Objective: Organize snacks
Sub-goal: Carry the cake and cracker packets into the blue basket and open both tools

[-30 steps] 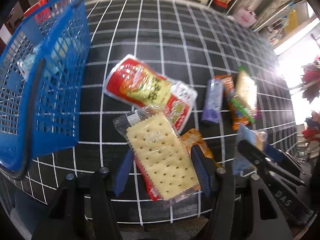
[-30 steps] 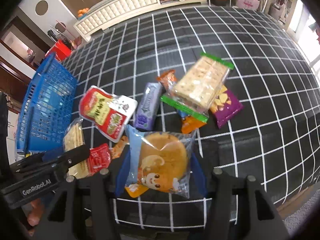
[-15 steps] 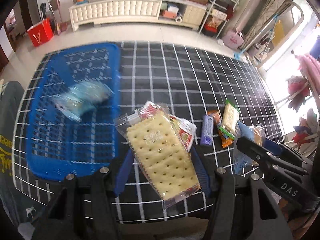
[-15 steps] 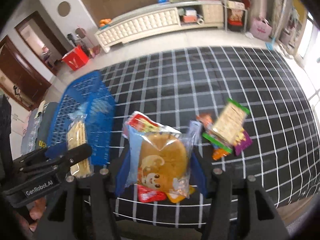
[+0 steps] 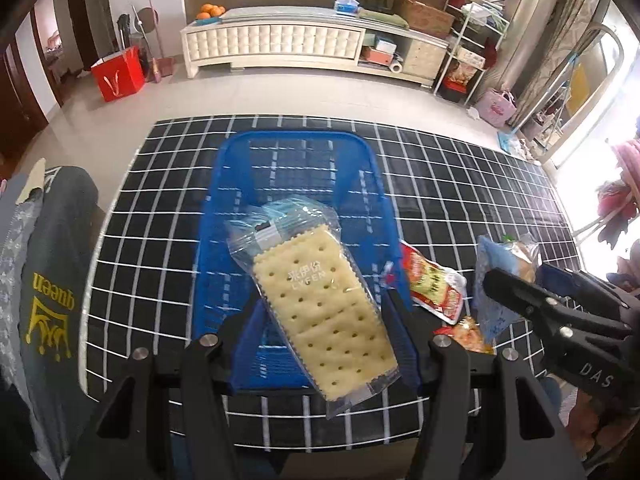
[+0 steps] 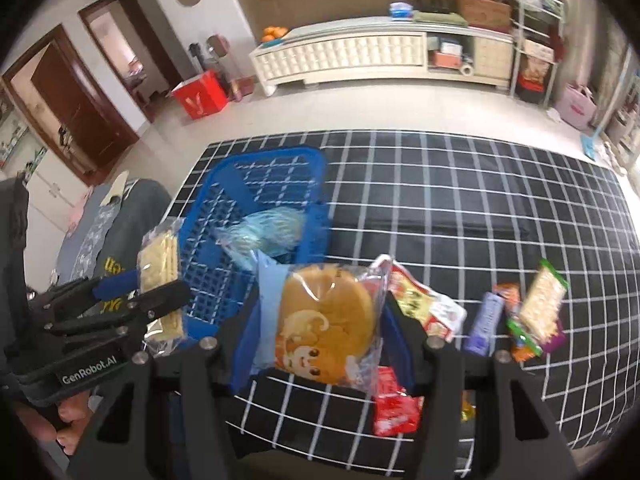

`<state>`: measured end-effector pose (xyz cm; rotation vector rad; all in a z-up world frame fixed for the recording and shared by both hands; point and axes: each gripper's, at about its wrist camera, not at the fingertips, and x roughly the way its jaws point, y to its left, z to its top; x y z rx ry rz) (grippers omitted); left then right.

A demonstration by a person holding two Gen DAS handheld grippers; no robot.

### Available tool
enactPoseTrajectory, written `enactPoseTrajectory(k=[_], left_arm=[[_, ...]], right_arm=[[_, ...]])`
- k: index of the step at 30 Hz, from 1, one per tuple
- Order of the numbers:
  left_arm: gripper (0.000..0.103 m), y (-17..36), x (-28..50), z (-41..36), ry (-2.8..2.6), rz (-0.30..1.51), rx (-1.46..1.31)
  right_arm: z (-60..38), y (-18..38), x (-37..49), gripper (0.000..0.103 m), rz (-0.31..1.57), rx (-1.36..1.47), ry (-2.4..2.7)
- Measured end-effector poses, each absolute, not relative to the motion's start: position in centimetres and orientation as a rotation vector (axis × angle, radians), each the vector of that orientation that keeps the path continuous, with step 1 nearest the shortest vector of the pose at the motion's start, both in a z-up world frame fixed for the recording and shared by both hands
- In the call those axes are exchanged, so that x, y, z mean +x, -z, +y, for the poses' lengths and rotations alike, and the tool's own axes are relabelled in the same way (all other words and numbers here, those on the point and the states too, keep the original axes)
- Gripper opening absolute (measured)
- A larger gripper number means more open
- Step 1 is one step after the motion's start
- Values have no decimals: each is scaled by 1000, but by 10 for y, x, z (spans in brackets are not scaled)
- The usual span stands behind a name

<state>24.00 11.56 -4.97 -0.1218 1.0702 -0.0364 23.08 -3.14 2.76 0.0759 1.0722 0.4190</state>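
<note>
- Left gripper (image 5: 324, 316): blue-padded jaws clamped on a clear-wrapped cracker pack (image 5: 320, 304), held lengthwise and raised above the blue basket (image 5: 224, 216).
- Right gripper (image 6: 320, 320): jaws closed on a round bun in a clear wrapper with a cartoon print (image 6: 324, 320), held up just right of the basket's near corner.
- In the right wrist view the left gripper shows at the left edge, its cracker pack edge-on beside the basket's left wall.
- Basket: stands on a black tablecloth with a white grid (image 5: 460, 184), toward its left end; one pale blue wrapped snack (image 6: 264, 228) lies inside.
- Loose on the cloth right of the basket: red-and-yellow pouch (image 6: 424, 304), small red packet (image 6: 396, 404), purple bar (image 6: 486, 322), orange packet (image 6: 510, 296), green-edged cracker pack (image 6: 542, 304) lying across a purple packet (image 6: 554, 338).
- Left of the table: grey garment with yellow "queen" lettering (image 5: 52, 312).
</note>
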Motion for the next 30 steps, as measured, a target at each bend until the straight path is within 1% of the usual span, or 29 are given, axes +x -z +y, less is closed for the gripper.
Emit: enactPoseTrajectory(k=[5,11,26,28,30], left_arm=[[56,55,244,137,29,1073,-97],[56,74,256,154,28,1101,-86],[57,101,273,160,65,1154,-79],[57,104,274,162,55,1161,-80],[64,105,274,164,44,1160,-84]], right_arm=[[1,-19,239,61,1083,14,-454],[28,-1,248,61,1119,-40,-494],[44,20,257,61,1164,-111,-505],[43,21,257,65,1159,-118,-498],[45,22,256,70,1158,-134,-501]])
